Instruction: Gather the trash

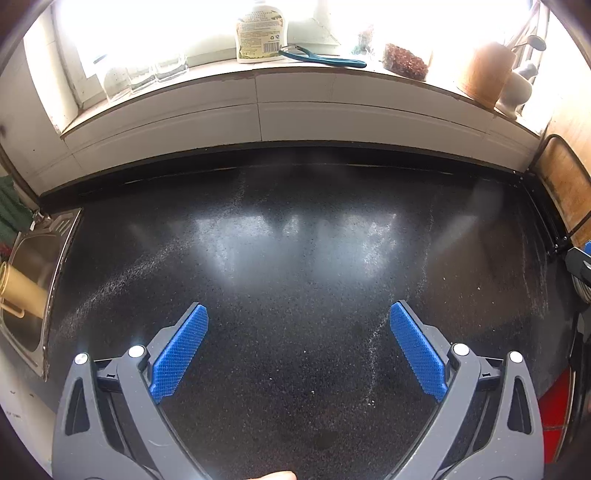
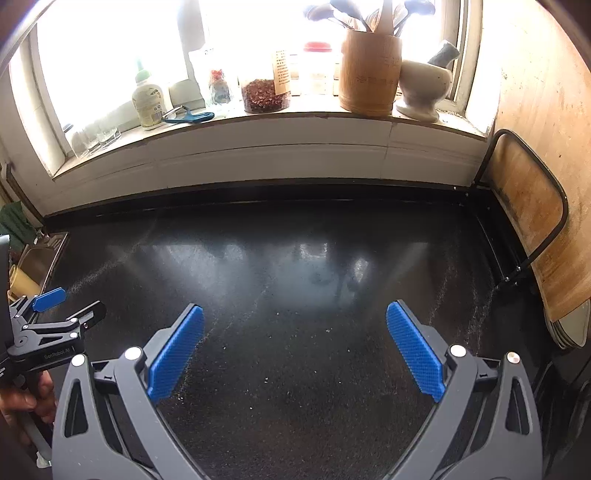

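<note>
My left gripper (image 1: pixel 298 314) is open and empty above the black speckled countertop (image 1: pixel 295 258). My right gripper (image 2: pixel 294 312) is open and empty above the same countertop (image 2: pixel 295 266). The left gripper also shows in the right wrist view (image 2: pixel 79 302), at the left edge, open. Only small pale crumbs (image 2: pixel 266 378) and faint dusty streaks (image 1: pixel 373 343) lie on the counter. No larger piece of trash is in view.
A steel sink (image 1: pixel 26 295) with a yellow cup (image 1: pixel 22 291) lies at the left. The windowsill holds a bottle (image 1: pixel 260 33), blue peeler (image 1: pixel 321 57), spice jar (image 2: pixel 264 92), wooden utensil holder (image 2: pixel 369 70) and mortar (image 2: pixel 424 88). Cutting boards (image 2: pixel 532 229) lean at the right.
</note>
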The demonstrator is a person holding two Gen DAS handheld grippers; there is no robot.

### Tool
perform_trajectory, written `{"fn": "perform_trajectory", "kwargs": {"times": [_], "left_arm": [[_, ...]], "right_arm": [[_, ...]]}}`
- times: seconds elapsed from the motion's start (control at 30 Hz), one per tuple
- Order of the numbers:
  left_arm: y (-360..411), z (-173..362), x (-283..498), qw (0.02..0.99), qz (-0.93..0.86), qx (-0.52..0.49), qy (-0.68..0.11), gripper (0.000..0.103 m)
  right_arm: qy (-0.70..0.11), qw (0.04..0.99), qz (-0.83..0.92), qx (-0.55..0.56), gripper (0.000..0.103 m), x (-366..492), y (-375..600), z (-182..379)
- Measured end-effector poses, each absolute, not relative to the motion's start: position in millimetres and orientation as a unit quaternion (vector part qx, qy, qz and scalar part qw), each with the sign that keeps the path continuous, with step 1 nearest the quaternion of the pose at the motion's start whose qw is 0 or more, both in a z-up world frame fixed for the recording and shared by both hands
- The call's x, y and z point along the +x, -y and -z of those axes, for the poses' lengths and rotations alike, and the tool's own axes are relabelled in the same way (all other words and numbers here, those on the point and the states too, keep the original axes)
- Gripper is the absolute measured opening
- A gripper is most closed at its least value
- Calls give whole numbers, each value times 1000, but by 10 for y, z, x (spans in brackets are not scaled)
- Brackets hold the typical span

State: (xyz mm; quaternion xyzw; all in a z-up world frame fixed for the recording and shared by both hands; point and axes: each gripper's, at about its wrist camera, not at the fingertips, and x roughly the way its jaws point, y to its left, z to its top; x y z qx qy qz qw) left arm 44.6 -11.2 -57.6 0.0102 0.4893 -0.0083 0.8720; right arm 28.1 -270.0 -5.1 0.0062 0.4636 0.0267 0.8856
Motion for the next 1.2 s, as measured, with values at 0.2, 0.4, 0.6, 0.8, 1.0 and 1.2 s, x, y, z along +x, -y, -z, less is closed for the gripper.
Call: {"fn": "perform_trajectory", "kwargs": {"times": [0.2,0.4,0.6,0.8,1.0,1.2], "left_arm": [[74,582,437,871,5,7,-492,96],[56,583,423,870,3,5,-493,96],[45,579,389,870,4,4,-493,96],[37,567,364,870,3,4,-493,96],[25,543,329,871,2,6,-492,96],[45,536,309,871,2,6,-491,96]], "right_arm": [[-466,884,-33,3,96,286,2652,58],[-470,882,-36,2,96,268,2622,67],[-471,881,-39,-1,96,246,2594,62],[-470,881,-43,-3,96,218,2572,50],[-471,881,-46,0,96,187,2573,45],[-469,882,-47,-2,96,169,2578,36]]}}
